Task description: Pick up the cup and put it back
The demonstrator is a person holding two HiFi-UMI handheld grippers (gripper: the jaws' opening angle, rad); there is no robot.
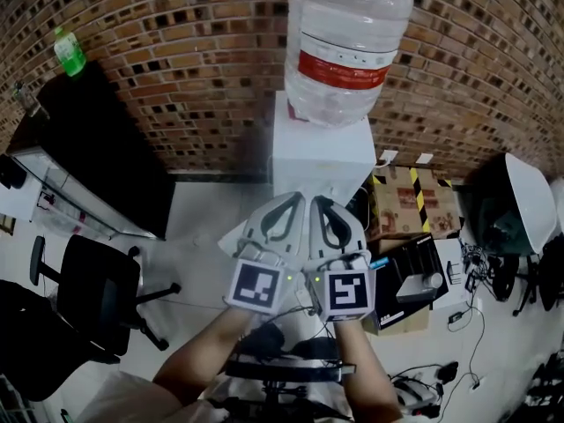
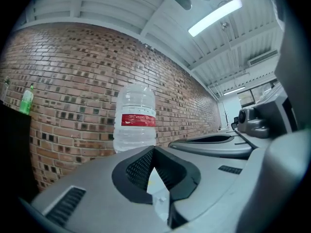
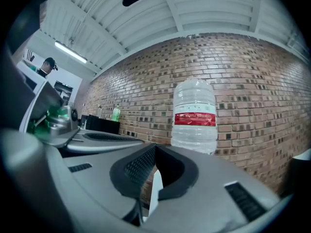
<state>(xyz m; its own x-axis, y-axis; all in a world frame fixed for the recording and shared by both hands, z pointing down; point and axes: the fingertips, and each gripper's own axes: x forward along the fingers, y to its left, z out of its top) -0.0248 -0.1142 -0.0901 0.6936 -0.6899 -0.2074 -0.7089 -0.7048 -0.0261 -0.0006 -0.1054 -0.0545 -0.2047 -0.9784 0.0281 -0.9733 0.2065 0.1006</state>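
No cup shows in any view. A white water dispenser (image 1: 322, 152) stands against the brick wall with a large clear bottle (image 1: 344, 51) with a red label on top. The same bottle (image 2: 136, 123) fills the middle of the left gripper view, and this bottle (image 3: 195, 115) is also ahead in the right gripper view. My left gripper (image 1: 295, 198) and right gripper (image 1: 319, 201) are held side by side, pointing at the dispenser's front, a short way off it. Both have their jaws together with nothing between them, as seen on the left gripper (image 2: 153, 150) and the right gripper (image 3: 155, 147).
A black cabinet (image 1: 97, 148) with a green bottle (image 1: 69, 53) on it stands at the left. A black office chair (image 1: 97, 293) is lower left. Right of the dispenser sit a taped cardboard box (image 1: 410, 196), a black box (image 1: 414, 276) and floor cables (image 1: 471, 324).
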